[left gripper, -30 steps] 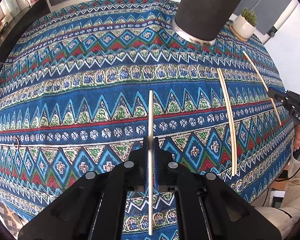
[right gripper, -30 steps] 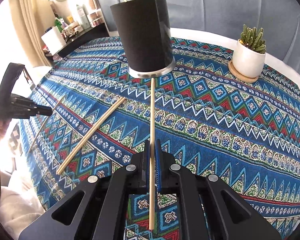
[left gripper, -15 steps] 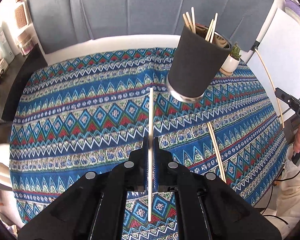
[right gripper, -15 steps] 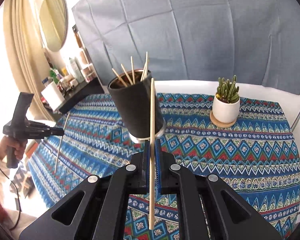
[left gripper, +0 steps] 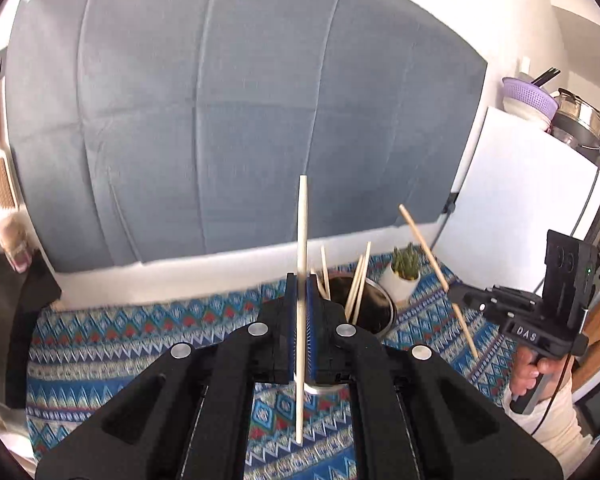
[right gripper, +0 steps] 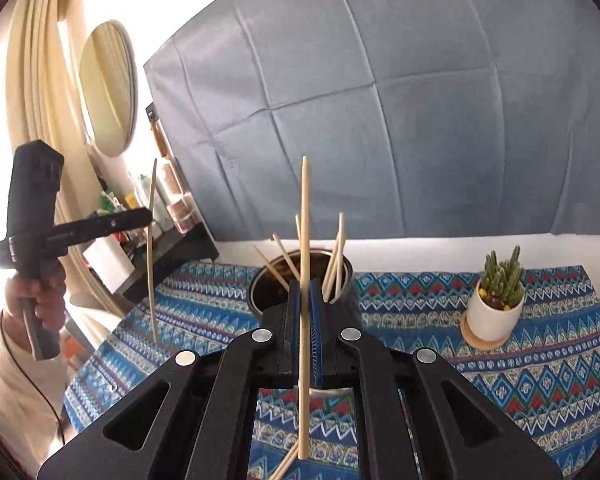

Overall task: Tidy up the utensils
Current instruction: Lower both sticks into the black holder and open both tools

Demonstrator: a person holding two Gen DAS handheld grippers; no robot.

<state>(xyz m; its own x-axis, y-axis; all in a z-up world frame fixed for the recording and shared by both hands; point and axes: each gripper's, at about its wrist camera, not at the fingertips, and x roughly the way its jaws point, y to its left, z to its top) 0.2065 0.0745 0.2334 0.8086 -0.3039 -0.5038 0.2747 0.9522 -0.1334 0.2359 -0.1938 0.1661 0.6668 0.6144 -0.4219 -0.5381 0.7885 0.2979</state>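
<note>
Both claws, left (left gripper: 300,312) & right (right gripper: 305,320), each clamp a chopstick (left gripper: 302,240) upright (cup (right gripper: 300,280) beyond)

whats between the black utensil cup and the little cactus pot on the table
Nothing but bare patterned tablecloth: the right wrist view shows an open stretch between the black cup and the cactus pot.

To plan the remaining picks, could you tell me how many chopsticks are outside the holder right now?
3. One chopstick upright in the left claw, a second chopstick in the right claw, a third chopstick lying on the tablecloth below it. Others may be hidden.
</note>
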